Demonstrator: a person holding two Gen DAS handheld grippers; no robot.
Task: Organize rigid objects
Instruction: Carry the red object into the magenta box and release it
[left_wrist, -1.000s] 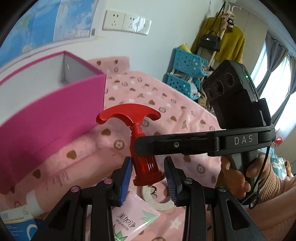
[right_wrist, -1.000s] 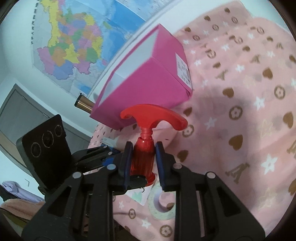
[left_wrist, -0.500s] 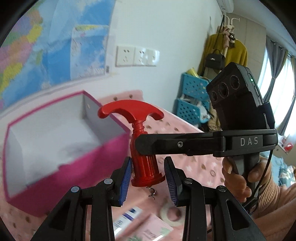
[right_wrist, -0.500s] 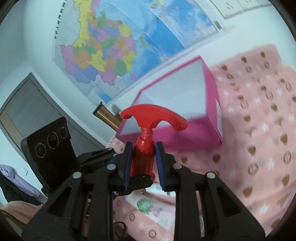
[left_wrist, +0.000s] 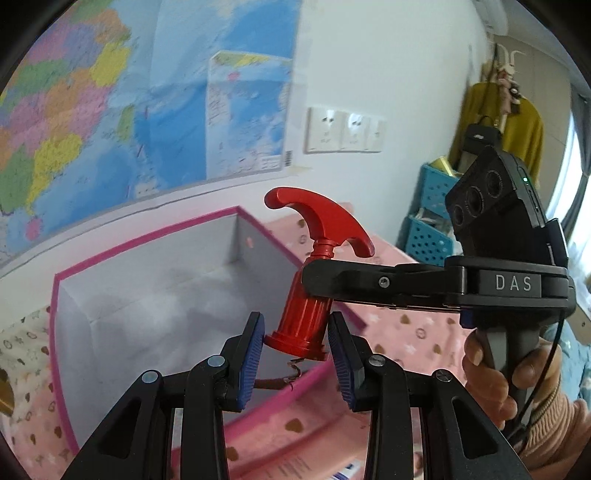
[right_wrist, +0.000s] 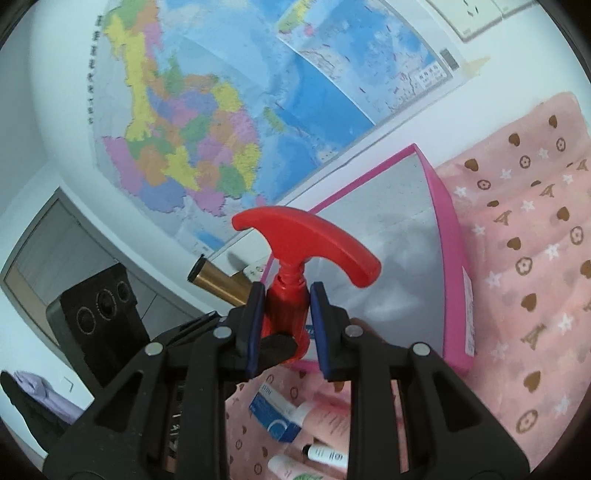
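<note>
A pink box (left_wrist: 207, 376) with a grey inside is sitting open behind and below both claws, on a pink patterned cloth (right_wrist: 535, 258). A wall map (left_wrist: 110, 110) is hanging above it.

The red corkscrew (left_wrist: 306, 291) is hanging over the box's near wall, between the two claws. Its long axis is running from the flared base near the left claw up to the T-handle, tilting up and to the right in the left wrist view; the metal worm is poking out below the base, toward the box's near rim.

The right gripper (right_wrist: 286, 325) is pinching the corkscrew's body between its blue pads, nearly closed. The left gripper (left_wrist: 295, 354) is sitting at its narrowest; its left pad is touching the flared base, while a small gap is showing beside the right pad, so it is closed about the base.

Only the left wrist view is showing the hand (left_wrist: 517, 376) gripping the right tool's handle, plus wall sockets (left_wrist: 343, 129) and blue crates (left_wrist: 432, 214) beyond. Only the right wrist view is showing a gold tube (right_wrist: 218, 280) just left of its claw and small packets and bottles (right_wrist: 280, 417) beneath it.

Compared with a second ago, both claws are sitting higher, the box interior is now showing from above, and the corkscrew is leaning more.
</note>
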